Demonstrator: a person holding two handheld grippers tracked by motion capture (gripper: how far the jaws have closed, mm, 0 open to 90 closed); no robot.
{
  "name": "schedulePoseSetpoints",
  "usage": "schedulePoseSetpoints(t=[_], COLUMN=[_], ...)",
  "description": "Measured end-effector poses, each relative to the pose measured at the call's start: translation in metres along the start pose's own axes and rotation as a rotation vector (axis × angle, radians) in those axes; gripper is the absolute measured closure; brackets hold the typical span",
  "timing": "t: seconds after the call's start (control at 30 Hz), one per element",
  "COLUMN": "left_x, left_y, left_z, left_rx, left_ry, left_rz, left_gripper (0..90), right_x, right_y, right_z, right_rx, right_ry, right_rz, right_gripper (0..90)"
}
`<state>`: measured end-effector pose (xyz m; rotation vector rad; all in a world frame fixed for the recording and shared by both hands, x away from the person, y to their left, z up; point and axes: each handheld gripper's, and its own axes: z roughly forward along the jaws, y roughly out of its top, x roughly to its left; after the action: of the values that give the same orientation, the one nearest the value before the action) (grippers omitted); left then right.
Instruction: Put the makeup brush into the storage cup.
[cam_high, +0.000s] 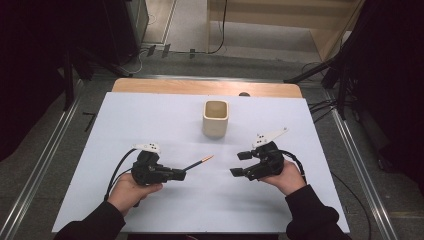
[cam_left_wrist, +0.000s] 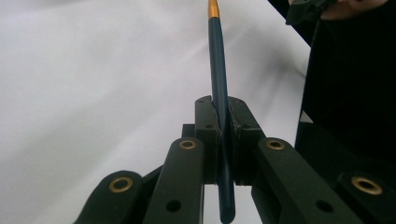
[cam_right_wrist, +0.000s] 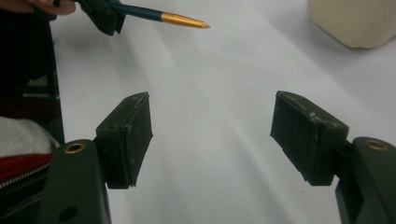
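Place: a lab or recording studio, set up for filmed handling trials.
Table (cam_high: 150, 210): covered in plain white, stood between metal floor rails (cam_high: 42, 165).
Surroundings: dark stands (cam_high: 345, 75), black curtains and loose cables (cam_high: 320, 107) are seen on a grey floor.

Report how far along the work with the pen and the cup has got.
Done: the pen is off the table, clamped between the shut jaws of the left gripper, gold tip pointing toward the middle of the table. In hand: the right gripper hangs open with nothing between its jaws, facing the pen. Left, by the look of it: the pen is not yet in the cream cup, which stands apart farther back.
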<state>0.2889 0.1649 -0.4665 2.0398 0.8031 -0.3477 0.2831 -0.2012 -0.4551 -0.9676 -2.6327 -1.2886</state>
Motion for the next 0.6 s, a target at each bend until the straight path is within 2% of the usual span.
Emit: schedulePoseSetpoints(t=[0.2, 0.27, 0.43, 0.6], left_x=[-0.001, -0.001, -0.003, -0.005], left_y=[-0.003, -0.004, -0.007, -0.009], left_z=[0.001, 0.002, 0.006, 0.008], left_rx=[-0.056, -0.072, -0.109, -0.148], left_ry=[0.019, 0.022, 0.031, 0.038], left_rz=[-0.023, -0.037, -0.051, -0.058], left_gripper=[85.1, 85.2, 85.2, 85.2], right_x=[0.000, 0.001, 0.009, 0.018], right_y=[-0.008, -0.010, -0.014, -0.016], right_z=[-0.001, 0.000, 0.004, 0.005], right_rx=[-0.077, -0.081, -0.091, -0.116], right_ry=[-0.019, -0.018, -0.023, -0.029], right_rz=[0.059, 0.083, 0.105, 0.103], right_gripper=[30.1, 30.1, 29.6, 28.9])
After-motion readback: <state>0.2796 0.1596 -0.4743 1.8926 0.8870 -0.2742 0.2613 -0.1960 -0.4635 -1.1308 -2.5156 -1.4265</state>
